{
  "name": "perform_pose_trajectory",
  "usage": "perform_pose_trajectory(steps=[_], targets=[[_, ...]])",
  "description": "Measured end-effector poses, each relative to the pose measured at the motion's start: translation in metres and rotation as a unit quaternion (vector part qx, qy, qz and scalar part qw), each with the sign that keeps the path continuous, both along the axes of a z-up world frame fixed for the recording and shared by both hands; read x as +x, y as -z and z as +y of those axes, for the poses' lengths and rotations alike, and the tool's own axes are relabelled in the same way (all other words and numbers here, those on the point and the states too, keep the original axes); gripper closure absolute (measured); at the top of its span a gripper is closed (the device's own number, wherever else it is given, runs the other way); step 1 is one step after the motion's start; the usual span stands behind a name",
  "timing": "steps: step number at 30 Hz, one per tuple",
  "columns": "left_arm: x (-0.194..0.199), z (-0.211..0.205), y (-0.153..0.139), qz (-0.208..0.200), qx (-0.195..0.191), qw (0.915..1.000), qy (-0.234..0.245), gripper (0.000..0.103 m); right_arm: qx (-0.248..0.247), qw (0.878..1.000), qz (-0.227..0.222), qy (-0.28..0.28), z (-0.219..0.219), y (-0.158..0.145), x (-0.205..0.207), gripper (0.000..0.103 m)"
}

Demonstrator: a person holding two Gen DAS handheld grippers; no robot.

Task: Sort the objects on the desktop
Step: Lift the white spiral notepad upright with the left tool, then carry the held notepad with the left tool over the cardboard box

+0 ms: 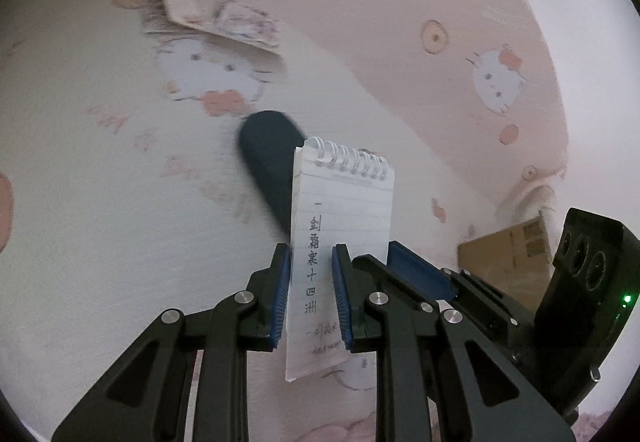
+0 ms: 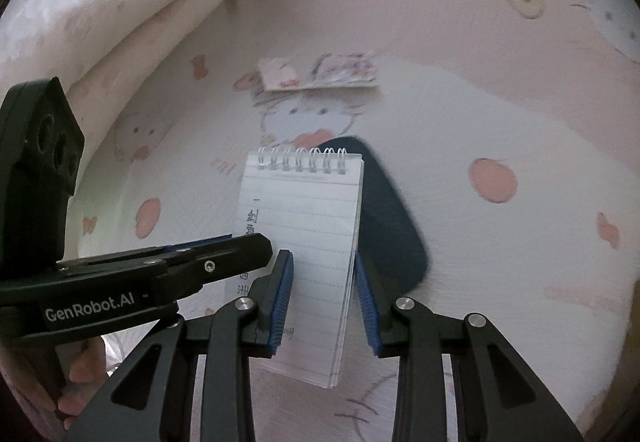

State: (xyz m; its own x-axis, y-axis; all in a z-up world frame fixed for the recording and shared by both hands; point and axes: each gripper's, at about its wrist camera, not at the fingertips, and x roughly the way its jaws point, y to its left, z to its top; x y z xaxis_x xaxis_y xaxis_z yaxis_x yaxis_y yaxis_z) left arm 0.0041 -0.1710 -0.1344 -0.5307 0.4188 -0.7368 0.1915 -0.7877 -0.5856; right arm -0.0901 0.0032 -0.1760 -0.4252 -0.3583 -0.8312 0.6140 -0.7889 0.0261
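Observation:
A small spiral notepad [image 1: 340, 226] with handwritten lines is held above a pink cartoon-print bedsheet [image 1: 100, 202]. My left gripper [image 1: 310, 294] is shut on its left part. My right gripper [image 2: 324, 302] straddles the notepad [image 2: 308, 242] on its right part; its pads look close to the pages, and I cannot tell whether they press them. The right gripper's finger also shows in the left wrist view [image 1: 416, 270]. The left gripper crosses the right wrist view [image 2: 160, 270]. A dark blue oval object [image 1: 268, 162] lies on the sheet behind the notepad, also in the right wrist view [image 2: 392, 226].
A small stack of printed cards or packets [image 1: 216, 18] lies farther up on the sheet, also in the right wrist view [image 2: 320, 70]. A brown cardboard box [image 1: 508, 258] sits at the right. A folded quilt [image 2: 120, 2] lies at the upper left.

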Motion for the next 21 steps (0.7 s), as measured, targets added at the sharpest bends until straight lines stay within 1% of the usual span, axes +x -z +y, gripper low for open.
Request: perform_pose_trajectory(steps=[5, 12, 18, 21], targets=[[-0.013, 0.025, -0.011, 0.016, 0.007, 0.9995, 0.025, 0.081, -0.006, 0.999, 0.013, 0.034, 0.026, -0.015, -0.003, 0.074], [-0.027, 0.061, -0.029, 0.038, 0.011, 0.9976, 0.056, 0.081, -0.004, 0.998, 0.034, 0.058, 0.056, -0.038, -0.007, 0.074], [-0.041, 0.092, -0.044, 0.051, 0.034, 0.9941, 0.089, 0.081, -0.001, 0.995, 0.052, 0.082, 0.086, -0.059, -0.009, 0.074], [-0.044, 0.111, -0.055, 0.069, 0.038, 0.9915, 0.103, 0.081, -0.003, 0.993, 0.066, 0.094, 0.104, -0.073, -0.007, 0.074]])
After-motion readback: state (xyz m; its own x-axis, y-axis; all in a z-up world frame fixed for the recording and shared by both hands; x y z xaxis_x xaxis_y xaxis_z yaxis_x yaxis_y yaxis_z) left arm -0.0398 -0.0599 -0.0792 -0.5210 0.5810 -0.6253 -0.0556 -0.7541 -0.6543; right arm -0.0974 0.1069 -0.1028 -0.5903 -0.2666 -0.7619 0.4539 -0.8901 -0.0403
